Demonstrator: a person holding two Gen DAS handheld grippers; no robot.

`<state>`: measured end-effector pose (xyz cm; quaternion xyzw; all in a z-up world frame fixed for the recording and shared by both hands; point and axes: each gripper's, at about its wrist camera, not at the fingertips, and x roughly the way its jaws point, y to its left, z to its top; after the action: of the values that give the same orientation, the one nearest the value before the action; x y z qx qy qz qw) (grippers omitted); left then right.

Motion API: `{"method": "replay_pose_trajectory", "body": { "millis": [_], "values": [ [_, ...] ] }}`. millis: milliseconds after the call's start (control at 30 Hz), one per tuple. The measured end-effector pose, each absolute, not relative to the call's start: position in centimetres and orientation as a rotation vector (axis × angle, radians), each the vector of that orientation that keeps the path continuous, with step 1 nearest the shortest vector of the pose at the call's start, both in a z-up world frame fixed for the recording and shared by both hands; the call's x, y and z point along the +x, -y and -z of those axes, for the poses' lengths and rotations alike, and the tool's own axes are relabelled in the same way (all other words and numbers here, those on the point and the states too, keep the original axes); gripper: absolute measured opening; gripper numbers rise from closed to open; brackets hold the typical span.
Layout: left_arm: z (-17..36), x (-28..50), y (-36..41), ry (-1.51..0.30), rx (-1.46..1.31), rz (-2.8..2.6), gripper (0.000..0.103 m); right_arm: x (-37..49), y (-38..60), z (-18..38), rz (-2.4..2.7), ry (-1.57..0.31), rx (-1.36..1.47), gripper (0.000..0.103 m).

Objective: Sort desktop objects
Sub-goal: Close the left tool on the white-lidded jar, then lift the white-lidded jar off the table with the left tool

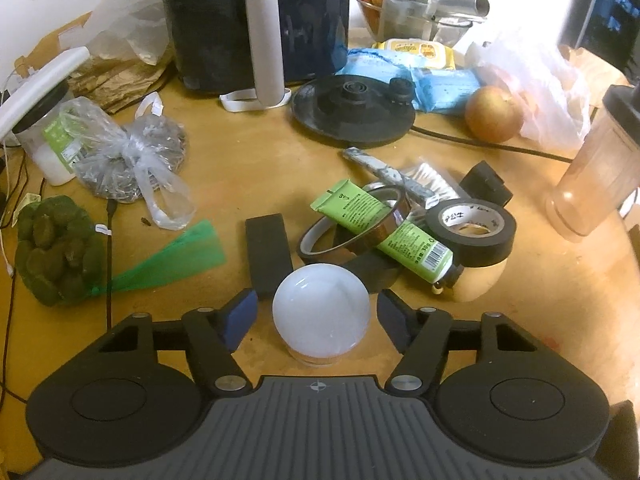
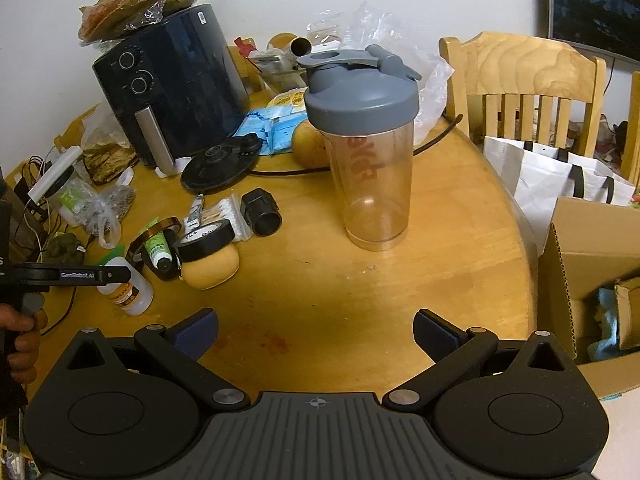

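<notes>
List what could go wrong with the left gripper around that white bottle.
1. The left gripper straddles the white bottle, pads not yet touching; its round, smooth cap could slip out sideways.
2. The bottle lies on its side and may roll toward the tape roll and green tube close behind.

Both wrist views look steeply down, close over the counter, sharing the air fryer and apparently the tape roll.
</notes>
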<state>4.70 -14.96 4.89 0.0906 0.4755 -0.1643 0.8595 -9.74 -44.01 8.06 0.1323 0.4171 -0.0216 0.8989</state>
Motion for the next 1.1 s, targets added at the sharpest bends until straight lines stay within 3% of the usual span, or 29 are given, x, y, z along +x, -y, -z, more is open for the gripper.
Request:
{"method": "replay_pose_trajectory", "body": {
  "millis": [67, 1100],
  "values": [
    [-4.6, 4.8, 15.1, -1.002, 0.195, 0.349, 0.054, -9.8, 44.1, -8.0, 0.051, -0.866, 0.275, 0.103],
    [-5.9, 4.0, 14.5, -1.014, 0.203, 0.326, 0.053, -9.8, 44.1, -7.9, 0.016, -0.879, 0.277, 0.103]
  ]
}}
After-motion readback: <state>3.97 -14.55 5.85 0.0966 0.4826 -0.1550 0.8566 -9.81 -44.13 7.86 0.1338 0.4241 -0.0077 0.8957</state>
